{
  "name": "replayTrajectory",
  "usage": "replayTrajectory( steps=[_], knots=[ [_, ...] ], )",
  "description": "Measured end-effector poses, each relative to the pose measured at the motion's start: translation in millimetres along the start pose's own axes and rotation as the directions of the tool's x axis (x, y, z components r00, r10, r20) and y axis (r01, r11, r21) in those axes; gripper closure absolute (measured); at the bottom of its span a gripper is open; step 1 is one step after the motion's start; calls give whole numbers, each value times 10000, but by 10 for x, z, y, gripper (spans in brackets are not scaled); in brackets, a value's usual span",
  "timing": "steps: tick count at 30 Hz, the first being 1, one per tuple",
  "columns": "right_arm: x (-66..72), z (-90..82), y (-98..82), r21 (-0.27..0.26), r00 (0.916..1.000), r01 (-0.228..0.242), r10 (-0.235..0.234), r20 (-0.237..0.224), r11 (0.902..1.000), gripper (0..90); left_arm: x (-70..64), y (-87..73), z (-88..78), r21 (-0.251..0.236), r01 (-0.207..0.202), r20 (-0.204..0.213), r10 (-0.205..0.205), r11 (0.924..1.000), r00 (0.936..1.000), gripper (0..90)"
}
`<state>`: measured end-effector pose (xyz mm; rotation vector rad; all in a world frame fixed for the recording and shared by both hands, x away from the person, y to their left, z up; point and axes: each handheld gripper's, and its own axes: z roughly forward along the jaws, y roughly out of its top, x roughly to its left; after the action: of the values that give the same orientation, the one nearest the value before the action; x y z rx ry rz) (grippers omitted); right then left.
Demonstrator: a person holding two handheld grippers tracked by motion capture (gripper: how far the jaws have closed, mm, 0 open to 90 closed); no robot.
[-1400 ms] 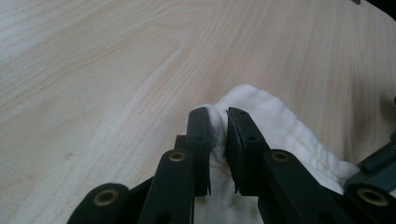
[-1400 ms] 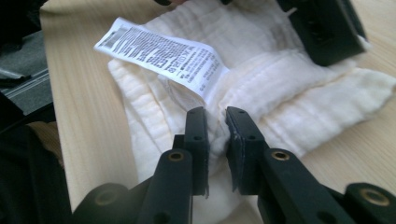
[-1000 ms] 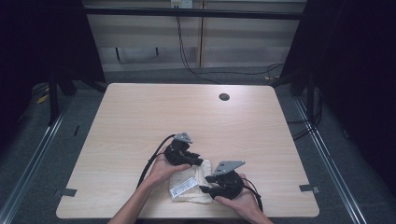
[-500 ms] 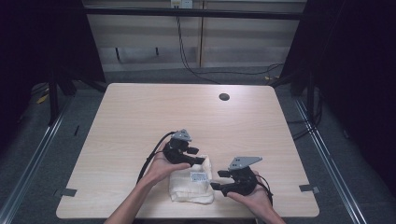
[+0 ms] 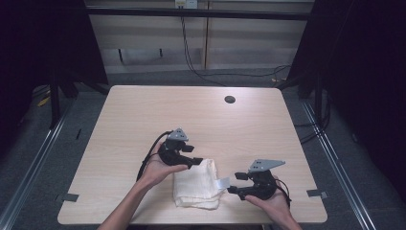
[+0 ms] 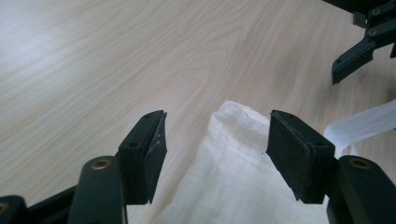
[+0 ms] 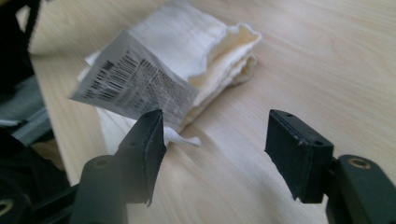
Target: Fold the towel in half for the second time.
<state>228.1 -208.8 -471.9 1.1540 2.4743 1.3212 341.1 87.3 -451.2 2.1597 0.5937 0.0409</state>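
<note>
The print on the cloth's label [image 7: 135, 84] was too blurred to read beyond a barcode. The folded cloth [image 6: 243, 186] ran off the bottom edge of the left gripper view. From above, the person's forearms were cut off at the bench's near edge.

Pale wooden counter [image 5: 143, 120] evenly lit from overhead, surroundings dark at 9 & 3 o'clock. Soft shadows. Close-up views: black tongs sharp, far bg blurred, mild glare at 10 o'clock.
</note>
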Motion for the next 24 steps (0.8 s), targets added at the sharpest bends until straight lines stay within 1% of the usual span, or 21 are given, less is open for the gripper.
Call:
replayTrajectory(
  steps=[1, 3, 5, 6, 8, 11, 12, 13, 15, 17, 18, 20, 22, 24],
  knots=[
    [-7, -24, 16, -135, 10000, -32, 31, -81, 9999, 361, 2, -14, -30, -6, 23, -10, -23, 10000, 10000, 369],
    [-13, -71, 59, -333, 10000, 20, -18, 49, 9994, 335, 14, -46, -94, 7, 72, -196, -71, 10000, 9998, 369],
    [-31, -122, 97, -522, 10000, -2, 5, 52, 9986, 329, 25, -80, -168, -120, 147, -140, -148, 9998, 9998, 361],
    [-37, -142, 110, -563, 9999, -19, 24, 103, 9984, 319, 32, -106, -219, -212, 194, -183, -198, 9996, 9996, 361],
    [-75, -202, 151, -782, 9997, -69, 86, 226, 9969, 314, 51, -155, -282, -238, 173, -210, -178, 9996, 9996, 356],
    [-121, -279, 200, -1186, 9991, -171, 216, 372, 9928, 313, 74, -216, -349, -113, 153, -420, -158, 9998, 9990, 347],
    [-131, -295, 213, -1221, 9987, -184, 241, 454, 9924, 313, 82, -244, -396, -99, 196, -564, -201, 9998, 9982, 342],
    [-154, -327, 236, -1361, 9981, -147, 227, 571, 9906, 313, 89, -258, -420, -130, 194, -589, -201, 9997, 9981, 338],
    [-184, -361, 263, -1477, 9979, -159, 250, 603, 9889, 313, 97, -287, -486, -154, 302, -788, -313, 9994, 9964, 336],
    [-218, -396, 286, -1524, 9971, -181, 292, 709, 9881, 313, 111, -326, -579, -420, 611, -995, -650, 9972, 9929, 367],
    [-236, -416, 293, -1466, 9972, -134, 240, 712, 9891, 317, 116, -347, -620, -422, 673, -1097, -716, 9968, 9914, 377],
    [-260, -448, 298, -1471, 9961, -136, 262, 837, 9890, 320, 126, -391, -699, -440, 771, -1275, -821, 9961, 9884, 376],
    [-288, -489, 288, -1514, 9945, -85, 241, 1019, 9884, 319, 141, -446, -786, -558, 876, -1329, -944, 9946, 9866, 348],
    [-311, -515, 269, -1611, 9929, -143, 331, 1142, 9868, 316, 138, -519, -872, -676, 949, -1553, -1044, 9932, 9823, 339]
  ],
)
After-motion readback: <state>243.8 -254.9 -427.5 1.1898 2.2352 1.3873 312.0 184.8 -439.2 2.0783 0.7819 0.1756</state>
